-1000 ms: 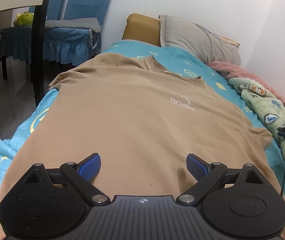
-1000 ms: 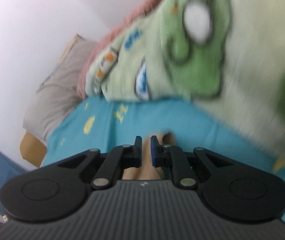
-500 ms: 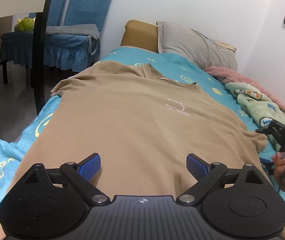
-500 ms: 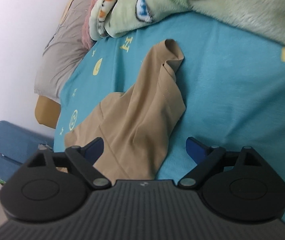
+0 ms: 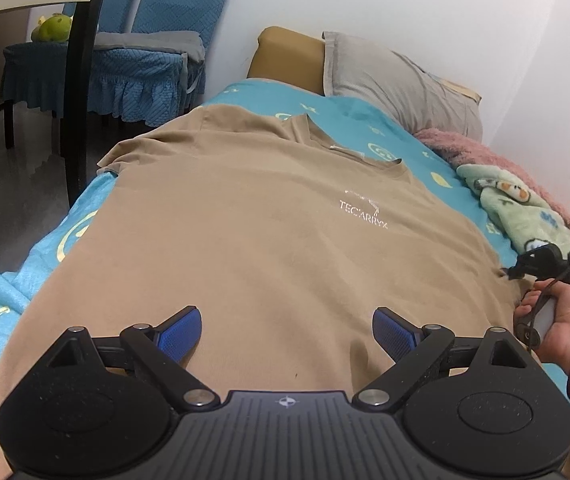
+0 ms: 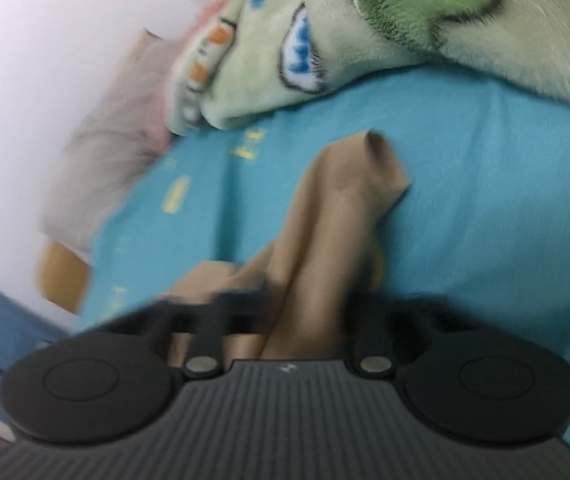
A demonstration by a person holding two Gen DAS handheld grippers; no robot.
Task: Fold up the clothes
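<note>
Two sets of tongs are at work, and neither has made a fold yet. The left tongs hang spread wide over the lower part of the tan T-shirt, their ribbed blue pads apart and gripping nothing. The right tongs sit at the crumpled right sleeve; motion blur smears the fingers there, and though cloth lies between them I cannot tell whether they have closed on it. From the left wrist view the right tongs show at the shirt's right edge, carried by a hand in a dark red cuff. As a judgement, the task is at its very start: the shirt lies front up and mostly flat on the bed, collar toward the pillow, with both sleeves, the side folds and the final halving all left to do. The shirt looks like soft matte cotton knit with a small pale chest logo, limp enough to bunch into tubes, as the sleeve does. Beneath it the turquoise sheet is smooth with yellow prints; beside it a fluffy green cartoon blanket is piled near the wall.
</note>
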